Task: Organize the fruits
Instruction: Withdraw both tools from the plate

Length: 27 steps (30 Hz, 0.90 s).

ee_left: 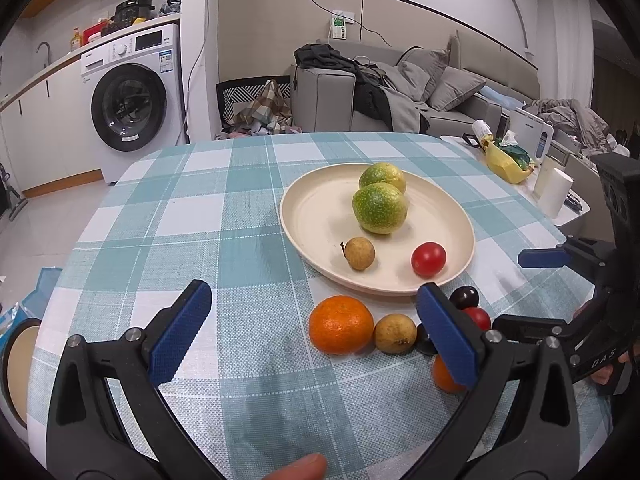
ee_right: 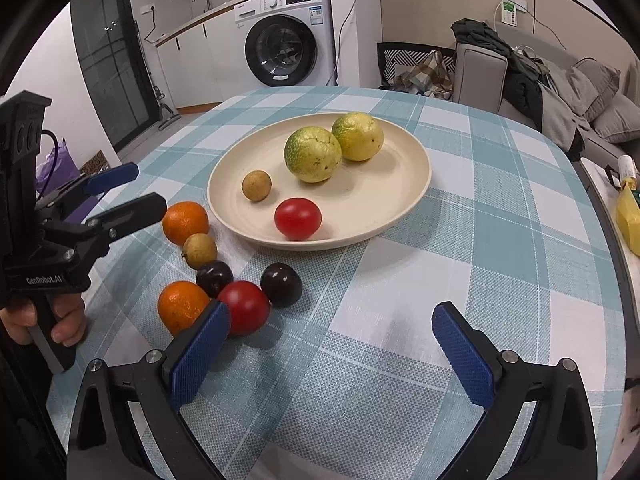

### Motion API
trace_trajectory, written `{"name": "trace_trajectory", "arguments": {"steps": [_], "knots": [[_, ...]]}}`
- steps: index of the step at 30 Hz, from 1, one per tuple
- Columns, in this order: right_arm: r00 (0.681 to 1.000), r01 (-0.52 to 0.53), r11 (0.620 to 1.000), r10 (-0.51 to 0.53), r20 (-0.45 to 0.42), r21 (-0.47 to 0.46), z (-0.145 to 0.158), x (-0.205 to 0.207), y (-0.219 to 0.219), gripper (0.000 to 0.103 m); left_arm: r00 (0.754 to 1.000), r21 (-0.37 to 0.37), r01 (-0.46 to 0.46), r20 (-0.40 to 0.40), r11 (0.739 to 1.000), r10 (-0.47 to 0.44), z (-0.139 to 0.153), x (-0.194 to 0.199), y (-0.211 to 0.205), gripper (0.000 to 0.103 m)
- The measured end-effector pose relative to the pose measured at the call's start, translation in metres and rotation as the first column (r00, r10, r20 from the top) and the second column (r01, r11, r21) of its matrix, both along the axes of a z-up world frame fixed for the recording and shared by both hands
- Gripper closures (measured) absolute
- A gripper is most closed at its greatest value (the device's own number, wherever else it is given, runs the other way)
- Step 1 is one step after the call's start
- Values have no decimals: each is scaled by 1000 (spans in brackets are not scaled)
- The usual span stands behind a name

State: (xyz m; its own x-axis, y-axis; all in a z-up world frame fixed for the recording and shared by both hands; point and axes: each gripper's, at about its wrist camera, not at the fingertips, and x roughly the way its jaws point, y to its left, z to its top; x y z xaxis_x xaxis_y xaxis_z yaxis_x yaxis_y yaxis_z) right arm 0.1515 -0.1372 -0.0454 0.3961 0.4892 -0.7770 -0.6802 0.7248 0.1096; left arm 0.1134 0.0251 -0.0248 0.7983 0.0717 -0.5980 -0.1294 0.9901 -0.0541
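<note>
Fruits split into two lots. On the cream plate (ee_right: 400, 196), set toward the middle of the surface (ee_right: 500, 248): two large green-yellow citrus (ee_right: 313, 154), mottled skin, touching each other at the plate's far side; one small tan longan (ee_right: 256, 185) with a dull rough skin; one glossy red tomato (ee_right: 297, 218) near the plate's near rim, apart from the rest.

Loose on the checked cloth, just off the plate's near-left rim, a tight cluster: an orange mandarin (ee_right: 185, 222), pebbled skin, touching a second tan longan (ee_right: 199, 250); below that a dark plum (ee_right: 214, 278), a second red tomato (ee_right: 244, 307), another dark plum (ee_right: 281, 284) and a second mandarin (ee_right: 182, 307). These sit shoulder to shoulder, most touching a neighbour.

Left gripper (ee_left: 314, 334): jaws spread wide, blue pads either side of the first mandarin and longan, hovering above the cloth, holding nothing. In the left wrist view its right pad hides part of the cluster. Seen from the right wrist camera it stands at the left edge of the surface, a hand (ee_right: 60, 320) on its grip.

Right gripper (ee_right: 330, 344): jaws wide apart, empty, near edge of the surface, its left pad just beside the loose tomato and mandarin; contact cannot be told.

Beyond the surface: washing machine (ee_right: 290, 36), grey sofa (ee_right: 560, 92) heaped with clothes.
</note>
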Motion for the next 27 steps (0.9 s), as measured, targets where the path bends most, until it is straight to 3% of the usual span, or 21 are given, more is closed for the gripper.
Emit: {"name": "trace_trajectory", "arguments": {"steps": [11,27], "knots": [[999,-37,998,36,-8,-44,-8,-6,11,0,1000,-10,-10,-3,1000,10,-1,-1,4,1],[995,-81,997,82,-56,15,-5,-10,15,0,1000,-13,-9,-4,1000,9,-1,-1,5,1]]}}
